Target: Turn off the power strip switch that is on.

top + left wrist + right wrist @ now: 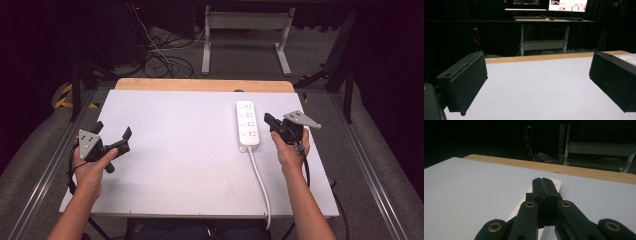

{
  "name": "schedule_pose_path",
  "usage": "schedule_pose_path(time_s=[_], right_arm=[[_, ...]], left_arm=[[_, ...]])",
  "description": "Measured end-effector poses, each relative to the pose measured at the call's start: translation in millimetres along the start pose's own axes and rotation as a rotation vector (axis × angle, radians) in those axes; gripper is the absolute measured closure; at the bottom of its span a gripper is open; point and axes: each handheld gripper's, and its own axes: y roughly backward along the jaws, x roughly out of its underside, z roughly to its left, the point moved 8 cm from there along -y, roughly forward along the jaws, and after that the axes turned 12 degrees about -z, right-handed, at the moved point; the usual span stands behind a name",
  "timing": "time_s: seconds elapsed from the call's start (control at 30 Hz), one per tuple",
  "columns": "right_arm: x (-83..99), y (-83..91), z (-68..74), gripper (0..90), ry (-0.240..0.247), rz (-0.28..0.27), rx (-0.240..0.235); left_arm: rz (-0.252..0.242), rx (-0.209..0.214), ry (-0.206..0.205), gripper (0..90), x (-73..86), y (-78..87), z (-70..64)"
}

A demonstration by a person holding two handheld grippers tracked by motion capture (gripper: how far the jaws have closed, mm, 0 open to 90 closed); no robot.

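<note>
Lying flat at the centre right of the high view, the white power strip (247,125) points up the frame on the white table (180,160), its cord (261,181) trailing to the bottom edge. Just beside its right edge, the right gripper (268,120) has its fingers pressed together, holding nothing. At the left, well apart, the left gripper (112,131) has its fingers spread wide, empty.
</note>
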Motion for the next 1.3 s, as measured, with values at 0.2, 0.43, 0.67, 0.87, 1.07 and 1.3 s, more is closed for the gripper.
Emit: schedule_pose_path(time_s=[0.2, 0.43, 0.67, 0.87, 1.07, 1.3], right_arm=[[-13.6, 13.7, -2.8, 90.0, 0.025, -0.097, 0.023], [-20.5, 26.9, -7.8, 90.0, 0.03, -0.216, 0.059], [-22.5, 41.4, -2.6, 90.0, 0.033, -0.261, 0.059], [-22.9, 56.7, -2.1, 90.0, 0.004, -0.318, 0.042], [-22.2, 66.0, 1.9, 90.0, 0.028, -0.349, 0.013], [-19.7, 64.3, 1.1, 90.0, 0.077, -0.327, 0.028]], left_arm=[[0.001, -0.007, -0.002, 2.2, -0.2, 1.8, 1.9], [0.001, -0.006, 0.001, 2.3, 0.0, 1.0, 1.5], [0.002, 0.001, 0.003, 2.2, 0.4, -0.6, -0.1], [0.0, 0.002, 0.001, 2.3, 0.3, -1.3, -1.1], [0.0, 0.003, -0.001, 2.3, 0.2, -1.3, -1.1], [0.0, 0.003, -0.001, 2.3, 0.2, -1.3, -1.0]])
